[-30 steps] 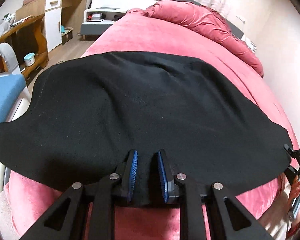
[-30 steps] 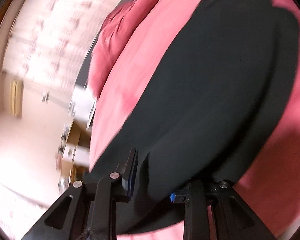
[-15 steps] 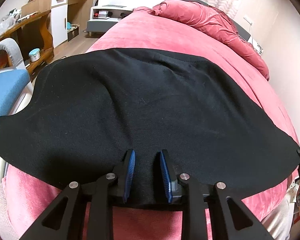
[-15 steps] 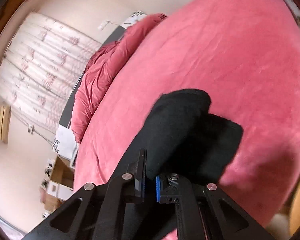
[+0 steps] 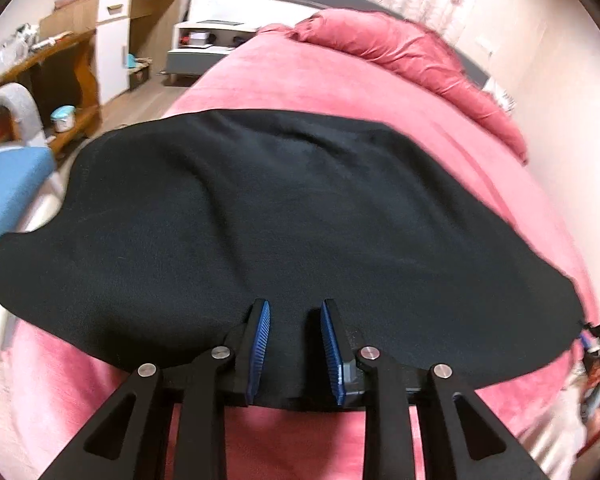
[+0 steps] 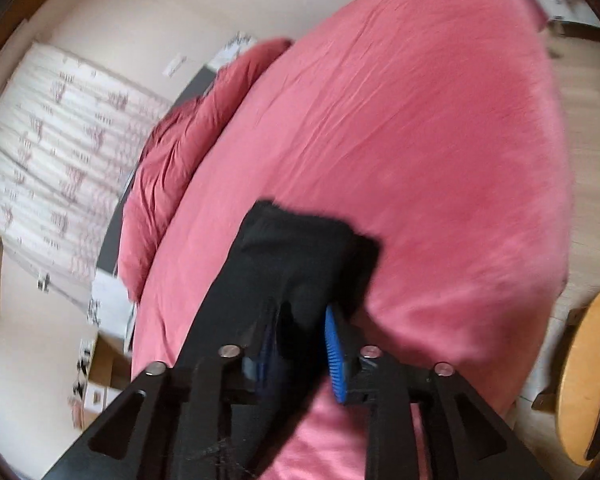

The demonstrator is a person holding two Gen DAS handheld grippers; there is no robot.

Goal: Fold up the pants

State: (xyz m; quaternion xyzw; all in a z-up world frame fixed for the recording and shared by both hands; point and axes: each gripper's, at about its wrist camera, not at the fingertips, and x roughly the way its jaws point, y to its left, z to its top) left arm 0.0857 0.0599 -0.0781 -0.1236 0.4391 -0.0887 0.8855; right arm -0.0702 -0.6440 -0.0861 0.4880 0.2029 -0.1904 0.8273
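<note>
Black pants [image 5: 280, 208] lie spread flat across the pink bed [image 5: 340, 80]. My left gripper [image 5: 295, 308] sits at their near edge. Its jaws stand apart, with the hem lying between the blue pads, not pinched. In the right wrist view, a folded corner of the pants [image 6: 296, 248] drapes between the fingers of my right gripper [image 6: 300, 312]. Those jaws are opening, and the right pad [image 6: 334, 356] stands clear of the cloth. The left pad is partly hidden by fabric. A person's hand [image 5: 596, 392] shows at the far right of the left wrist view.
A crumpled pink duvet [image 5: 400, 48] lies at the head of the bed. A wooden desk [image 5: 60, 64] and a white nightstand [image 5: 208, 36] stand to the left, with a blue pad [image 5: 8, 188] nearer. A wooden chair [image 6: 588, 380] stands beside the bed.
My right gripper swung from over the pants to their corner and shut on it. Its jaws have now parted. My left gripper's jaws widened a little, and the hand stayed put.
</note>
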